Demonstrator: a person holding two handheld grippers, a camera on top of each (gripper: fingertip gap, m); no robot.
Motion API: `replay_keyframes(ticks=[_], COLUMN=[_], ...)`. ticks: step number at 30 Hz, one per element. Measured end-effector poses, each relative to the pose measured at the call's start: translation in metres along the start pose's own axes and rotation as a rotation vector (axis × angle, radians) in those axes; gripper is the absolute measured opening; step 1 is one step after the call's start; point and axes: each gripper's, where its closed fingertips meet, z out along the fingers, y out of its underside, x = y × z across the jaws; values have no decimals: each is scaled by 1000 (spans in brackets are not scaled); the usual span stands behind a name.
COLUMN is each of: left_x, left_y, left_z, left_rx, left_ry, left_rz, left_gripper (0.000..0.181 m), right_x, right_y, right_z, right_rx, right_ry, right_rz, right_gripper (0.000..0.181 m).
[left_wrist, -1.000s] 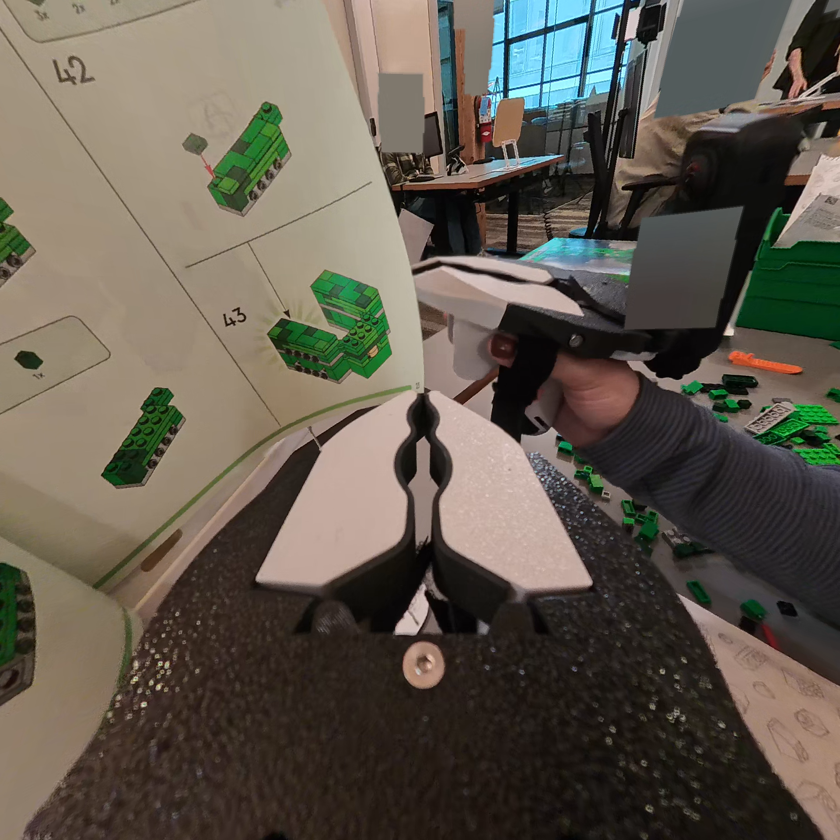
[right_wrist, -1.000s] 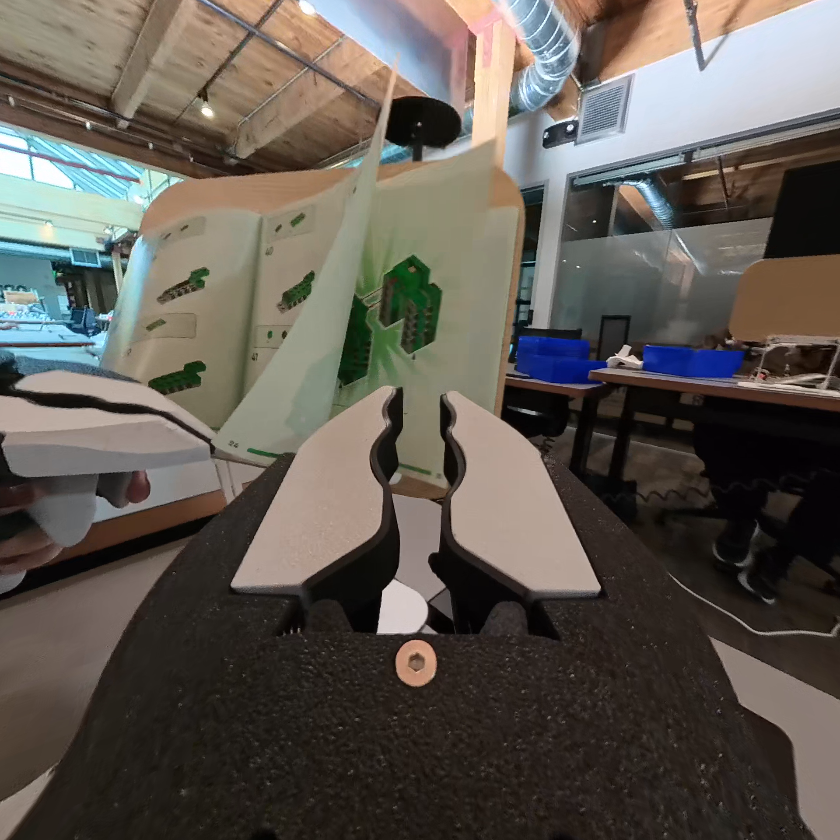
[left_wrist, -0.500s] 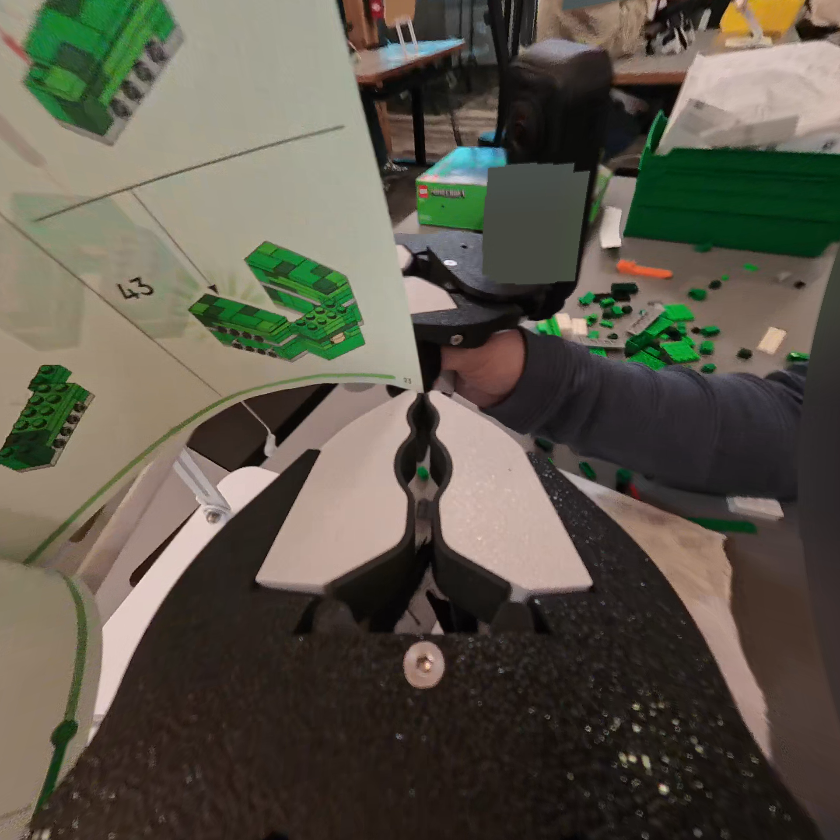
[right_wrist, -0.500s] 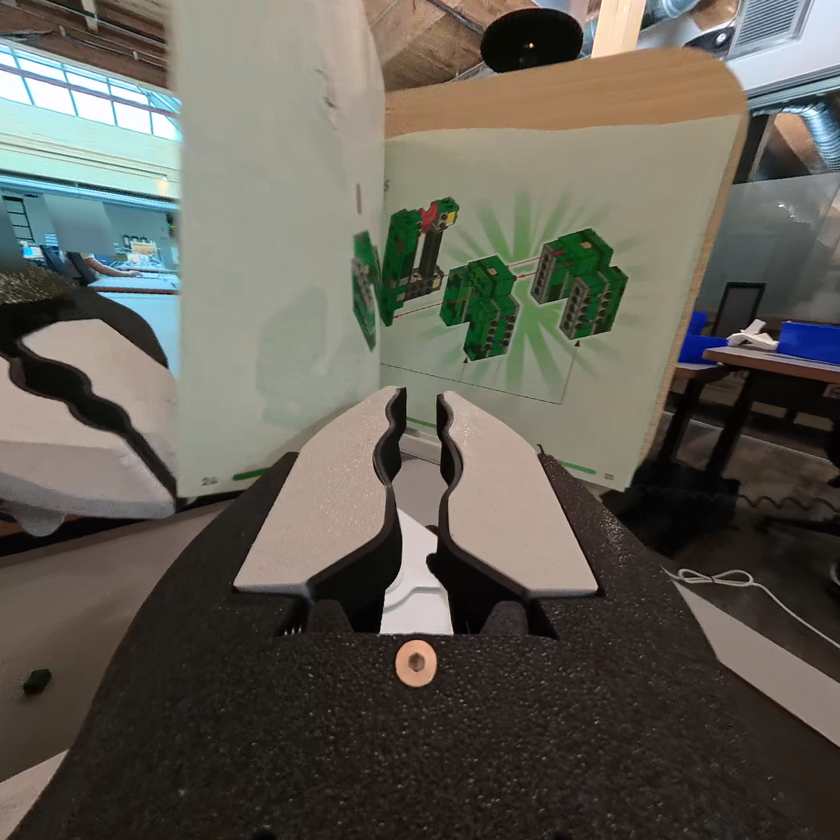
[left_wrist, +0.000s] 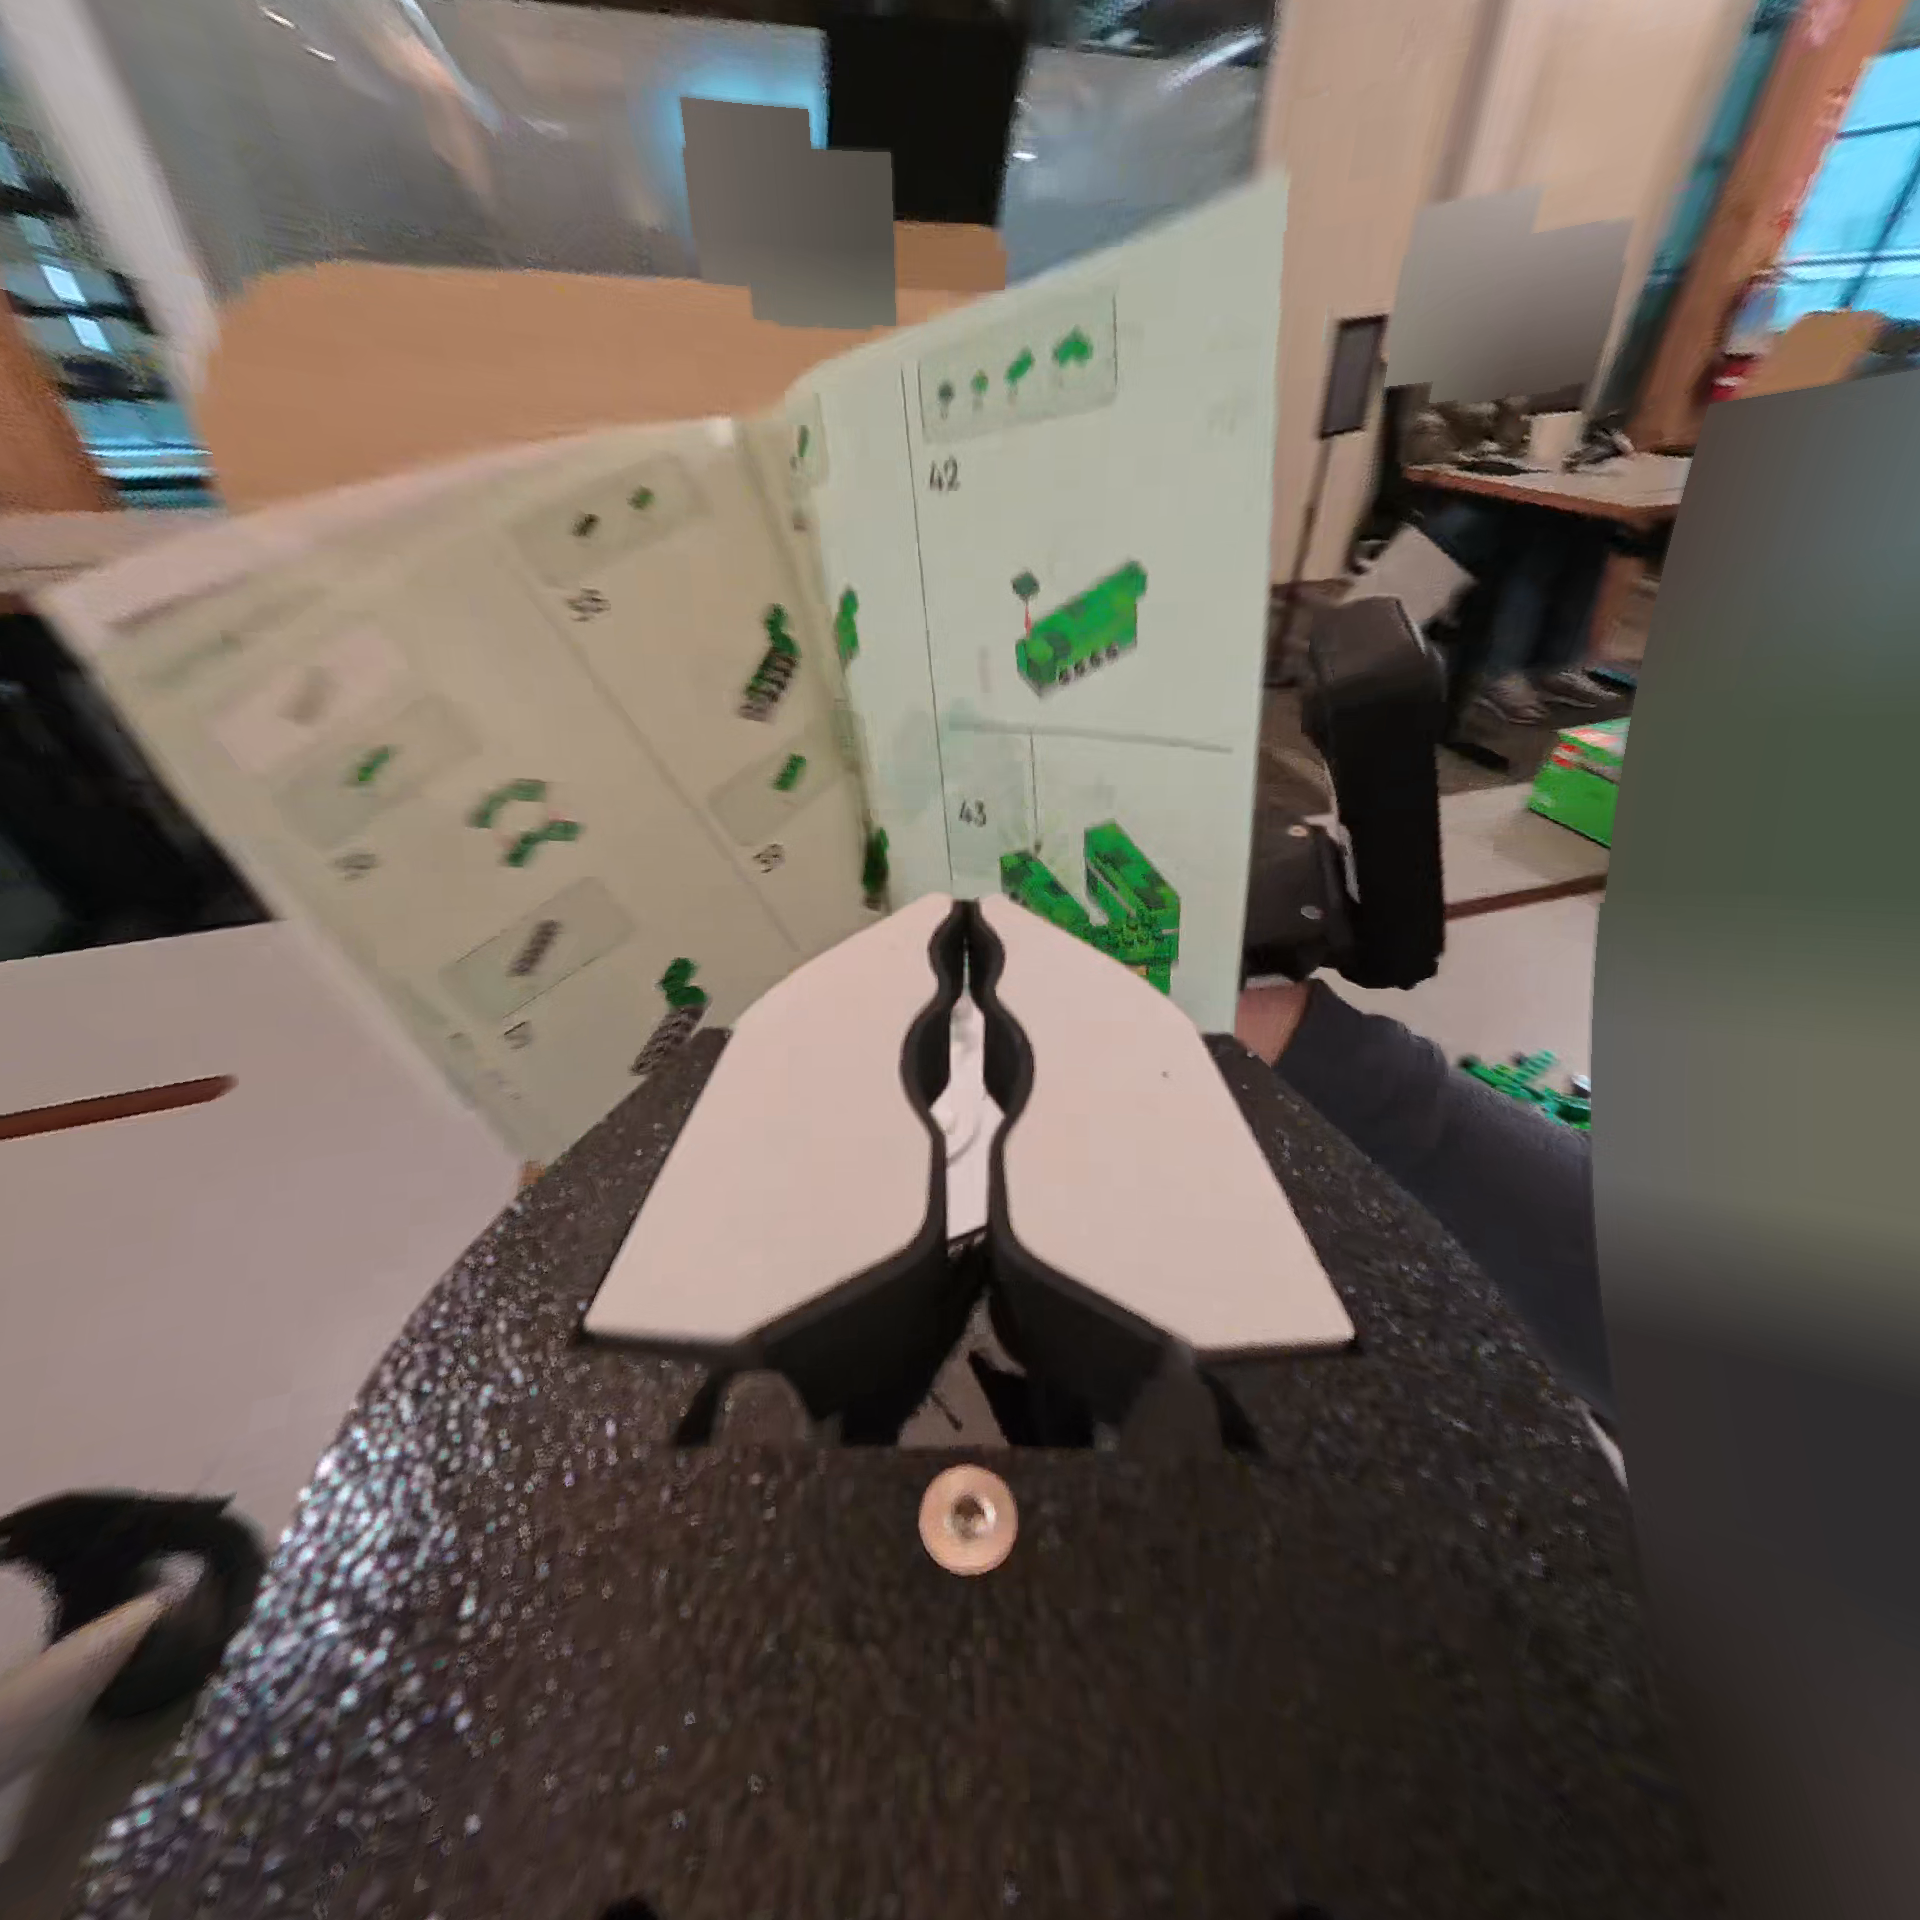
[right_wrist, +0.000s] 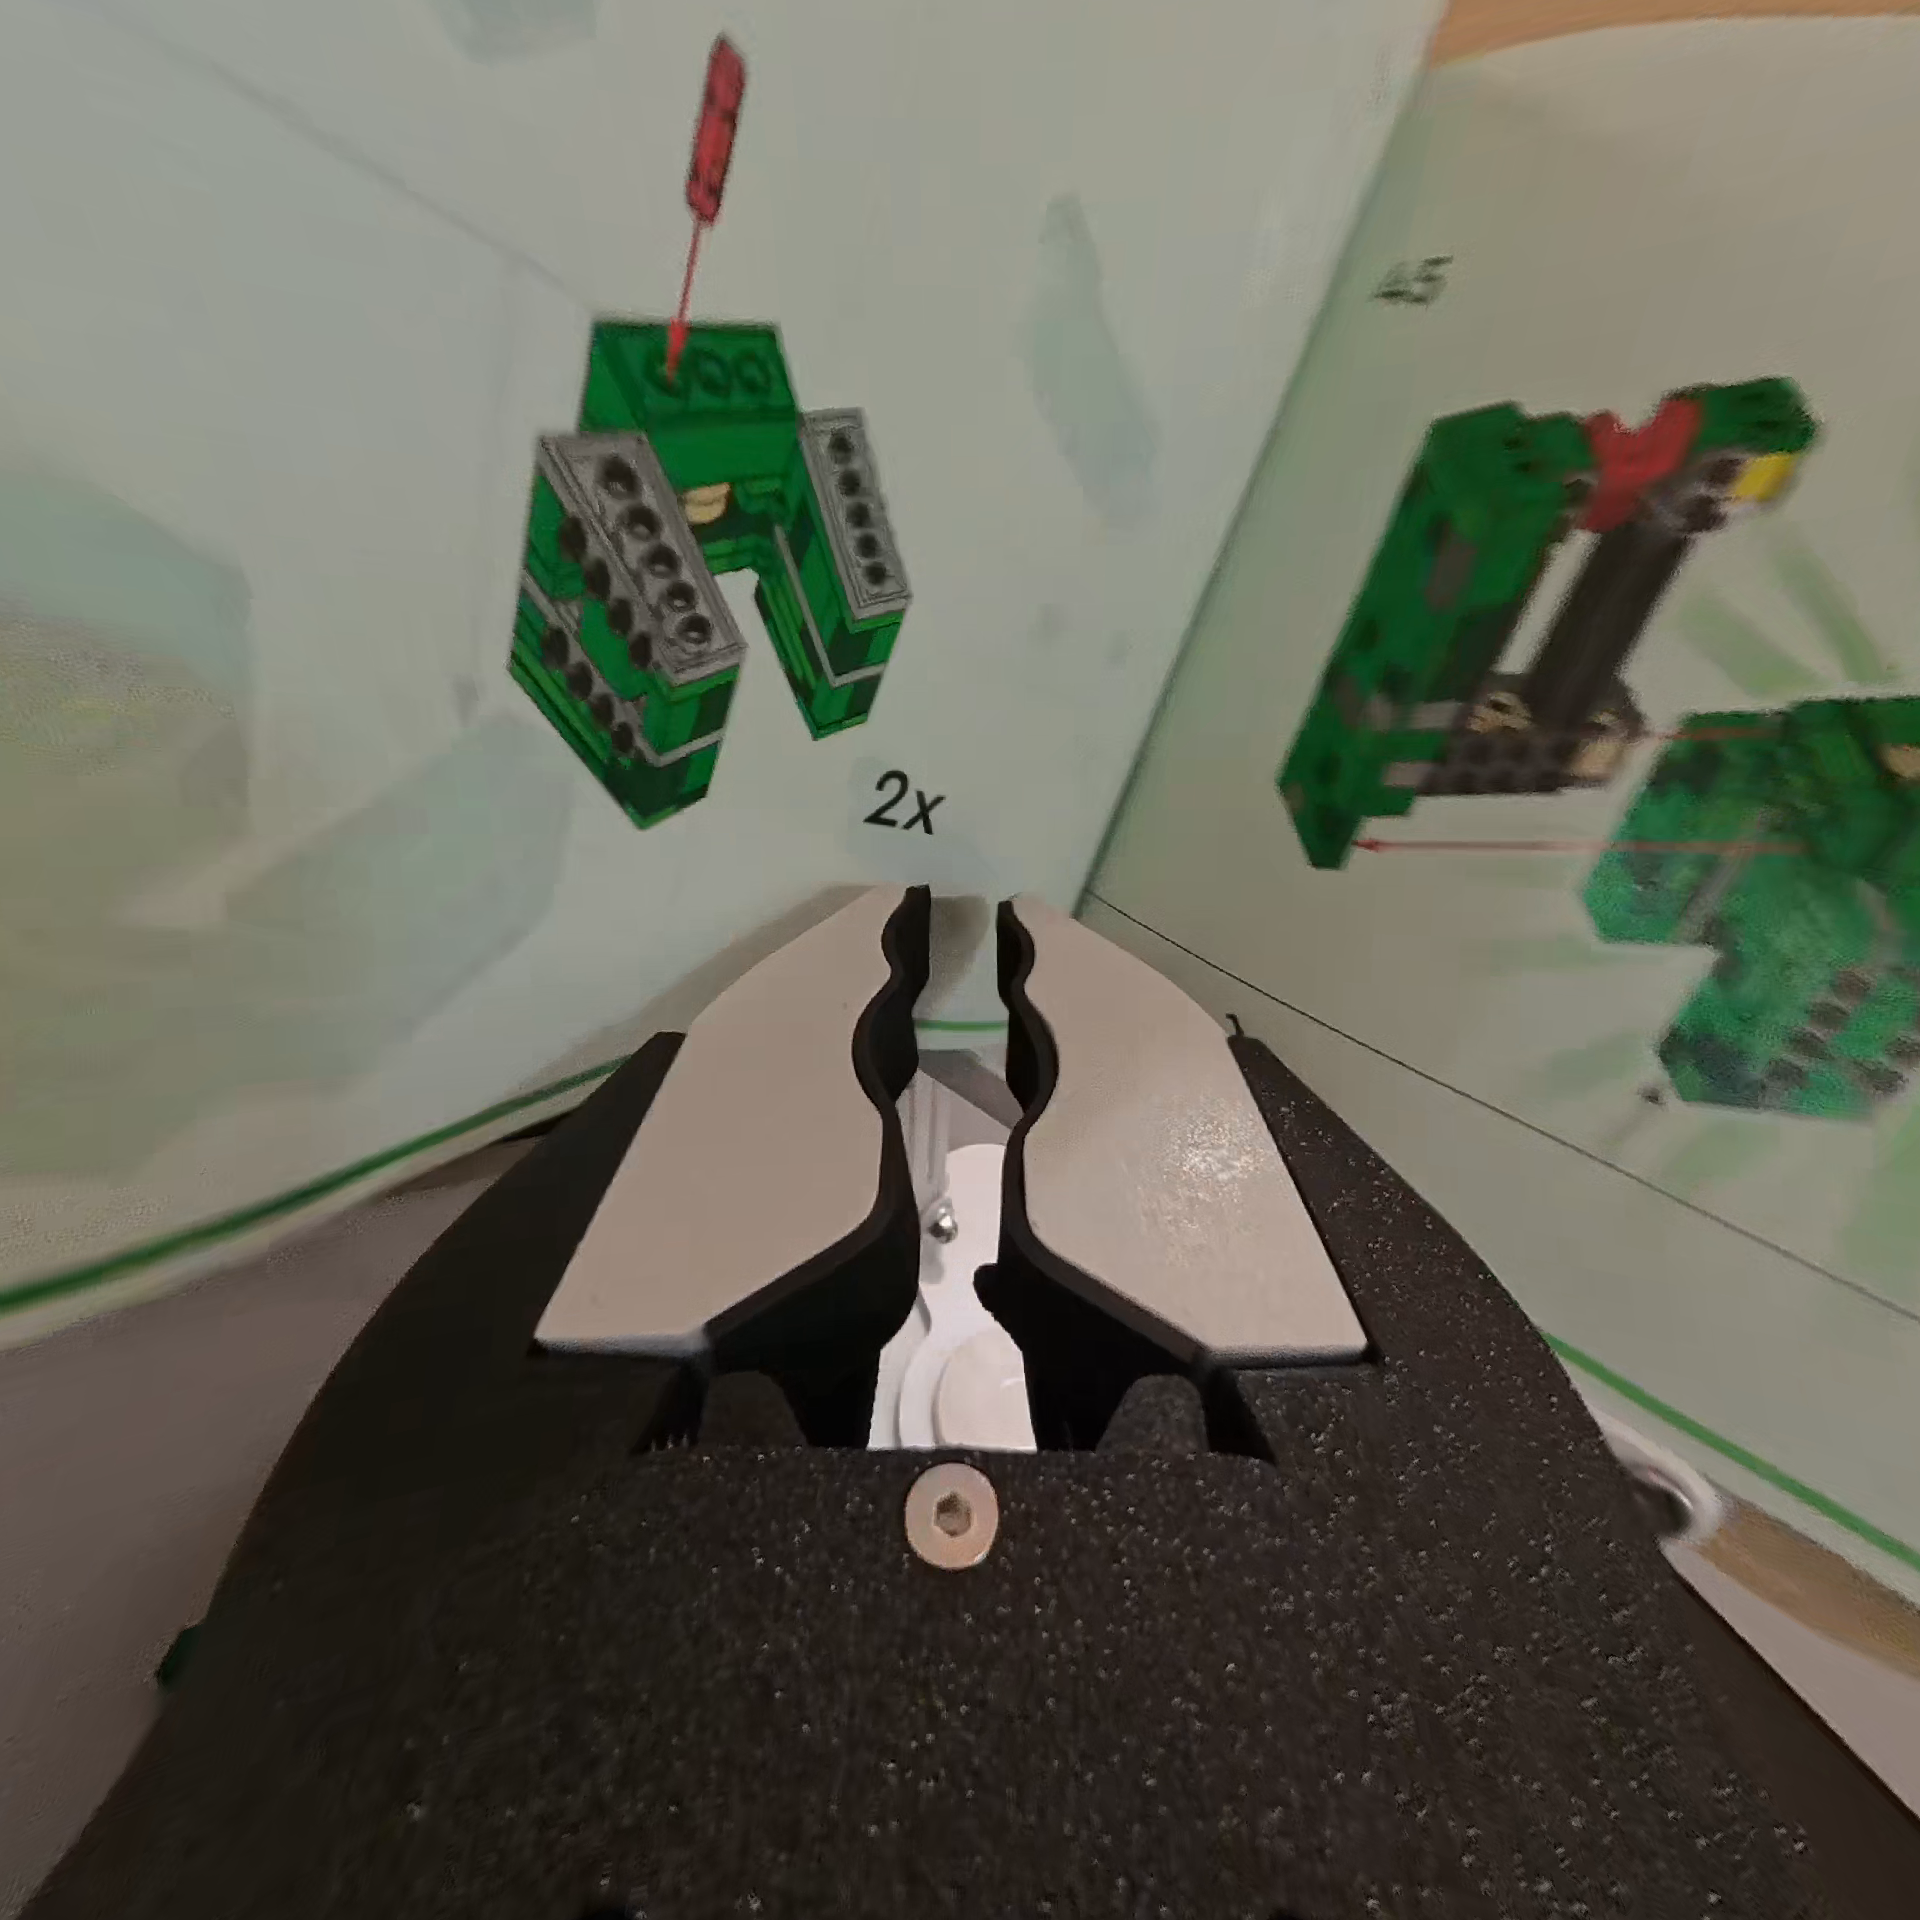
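Pale-green booklet (right_wrist: 935, 208) pages fill the right wrist view, blurred toward the edges; the right tongs (right_wrist: 958, 904) stand slightly spread just before the upright page, contact unclear. Left tongs (left_wrist: 966, 914) are pressed together, empty, before the same open booklet (left_wrist: 727, 675), smeared by blur. Behind its page edge, a sleeve (left_wrist: 1423, 1122) and black gripper body (left_wrist: 1371, 800) partly show. Green bricks (left_wrist: 1527, 1081) lie on the tabletop (left_wrist: 156, 1195) beyond.

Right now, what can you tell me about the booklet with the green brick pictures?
The instruction booklet stands upright and open on a wooden-looking stand. Its thin, pale green paper pages show green brick builds with red arrows. One page stands up, mid-turn, with the shut left gripper at its bottom edge. The open right gripper points close at the page's other side.
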Motion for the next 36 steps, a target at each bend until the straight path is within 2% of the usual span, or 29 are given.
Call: replay_keyframes(ticks=[4, 8, 12, 17, 23, 27, 31, 36], left_x=[-19, -29, -37, -54, -81, -95, -105, -107], left_y=[4, 12, 35, 74, 70, 66, 75, 79], left_z=[-25, -25, 0, 46, 87, 96, 105, 110], left_rx=[-39, -66, -136, -224, 21, 114, 114, 119], left_ry=[-144, -167, -62, 65, 40, -91, -173, -173], left_rz=[21, 14, -71, -185, -176, -72, -42, -77], left_gripper=[0, 0, 0, 0, 0, 0, 0, 0], right_x=[-16, -22, -22, -21, -21, -20, -20, -15], right_y=[0, 2, 4, 5, 6, 7, 8, 11], right_z=[20, 31, 36, 39, 43, 43, 42, 29], right_rx=[-54, -89, -102, -98, -98, -91, -92, -95], right_ry=[12, 45, 55, 53, 53, 52, 50, 60], right_rz=[-78, -133, -132, -127, -147, -154, -179, -233], right_gripper=[11, 12, 12, 10, 10, 9, 10, 12])
